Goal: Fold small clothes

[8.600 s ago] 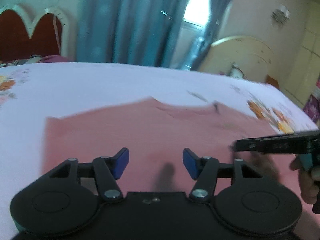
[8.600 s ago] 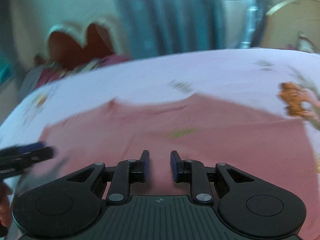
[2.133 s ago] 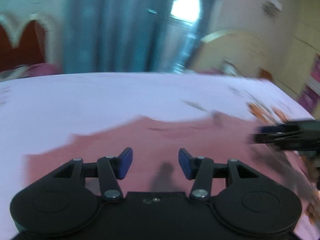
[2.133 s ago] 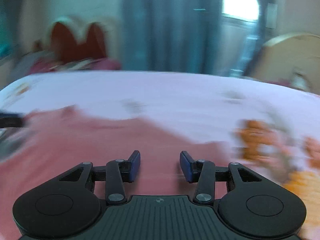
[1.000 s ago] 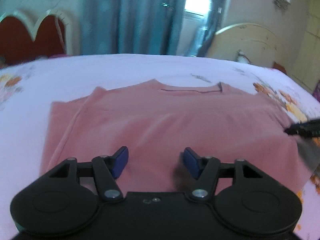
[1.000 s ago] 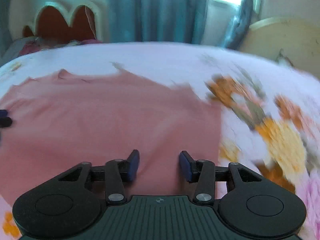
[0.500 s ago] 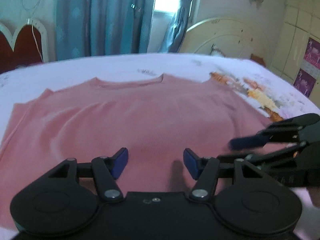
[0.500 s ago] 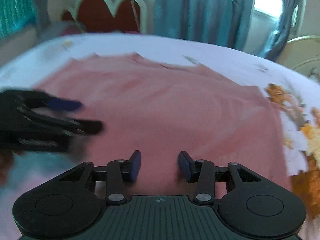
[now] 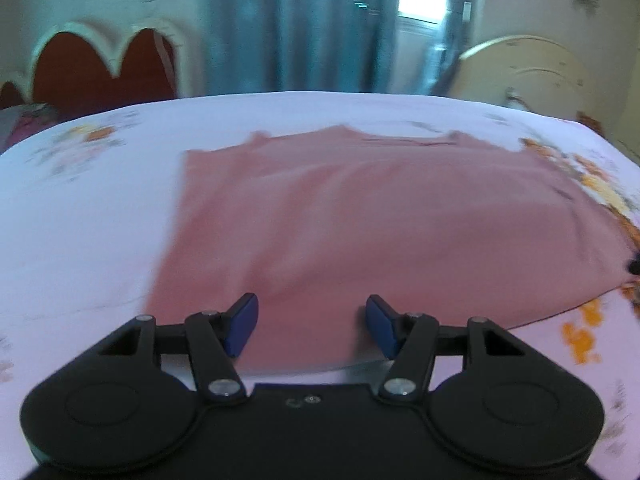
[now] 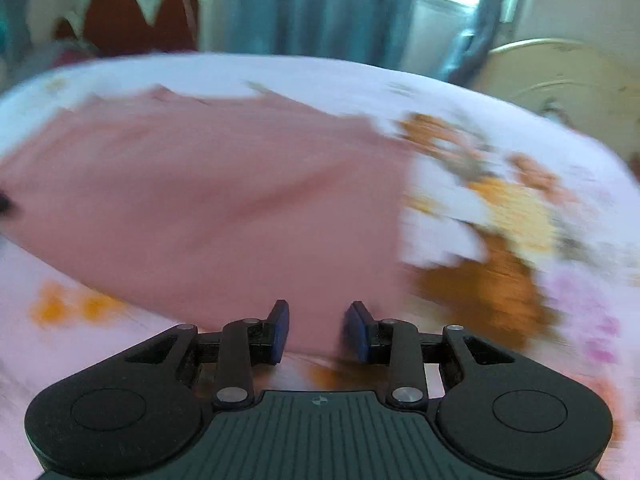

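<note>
A pink shirt (image 9: 392, 232) lies spread flat on the bed, neckline at the far edge and hem toward the cameras. In the left wrist view one sleeve seems folded in along its left side, though blur makes this uncertain. The fabric shows shallow lengthwise creases. In the right wrist view the shirt (image 10: 224, 200) ends in a straight right edge.

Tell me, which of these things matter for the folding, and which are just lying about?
For the folding:
- pink shirt
- left hand-held gripper, open
- right hand-held gripper, jaws closing, hem between them

Just there:
- floral bedsheet
- blue curtains
- red headboard
</note>
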A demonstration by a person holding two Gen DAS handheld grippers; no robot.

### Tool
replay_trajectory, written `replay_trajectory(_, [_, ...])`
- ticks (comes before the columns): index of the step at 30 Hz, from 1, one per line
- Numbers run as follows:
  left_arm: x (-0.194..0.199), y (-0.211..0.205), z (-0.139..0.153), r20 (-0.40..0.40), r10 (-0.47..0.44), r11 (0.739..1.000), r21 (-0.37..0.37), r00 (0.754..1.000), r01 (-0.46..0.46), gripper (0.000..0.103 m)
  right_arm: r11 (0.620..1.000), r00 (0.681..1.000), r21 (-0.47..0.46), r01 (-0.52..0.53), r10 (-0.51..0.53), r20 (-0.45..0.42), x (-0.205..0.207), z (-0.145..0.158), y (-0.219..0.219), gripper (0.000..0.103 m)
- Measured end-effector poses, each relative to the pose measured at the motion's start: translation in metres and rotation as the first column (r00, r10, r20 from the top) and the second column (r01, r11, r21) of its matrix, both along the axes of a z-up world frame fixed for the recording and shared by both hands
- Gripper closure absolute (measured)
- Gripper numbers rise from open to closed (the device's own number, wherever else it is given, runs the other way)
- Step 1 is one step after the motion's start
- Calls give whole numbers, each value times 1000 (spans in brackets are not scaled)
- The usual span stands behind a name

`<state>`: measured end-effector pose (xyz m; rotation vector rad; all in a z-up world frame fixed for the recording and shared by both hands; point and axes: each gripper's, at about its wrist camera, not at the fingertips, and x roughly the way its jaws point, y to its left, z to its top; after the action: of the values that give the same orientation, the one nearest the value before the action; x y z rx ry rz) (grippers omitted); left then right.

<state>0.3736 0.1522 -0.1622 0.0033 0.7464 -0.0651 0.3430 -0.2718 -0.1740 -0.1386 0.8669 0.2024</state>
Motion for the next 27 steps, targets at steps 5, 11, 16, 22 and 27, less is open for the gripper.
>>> replay_trajectory(5, [-4,12,10,14,39,999,-4,999,-38,44,999,999,52,16,-19,51,-2,17,-2,70])
replay_trajectory(11, [-3,5,9,-13,63,998,3,998,-63,45,999,1000,30,20,-19,-18,-2,1,5,70])
replay_trajectory(16, [-7,10,2,-36,92,996,-7,995,-92,43,999,999,13,33,-33,11,-9,6,10,70])
replay_trajectory(22, [-10,7,3,-46,95,995,24,994,-94,44,999,999,32,44,-45,28,-9,9,10,70])
replay_trajectory(27, [-11,6,5,-51,104,994,27,993,-103,44,998,998,32,47,-46,-36,-2,1,7,70])
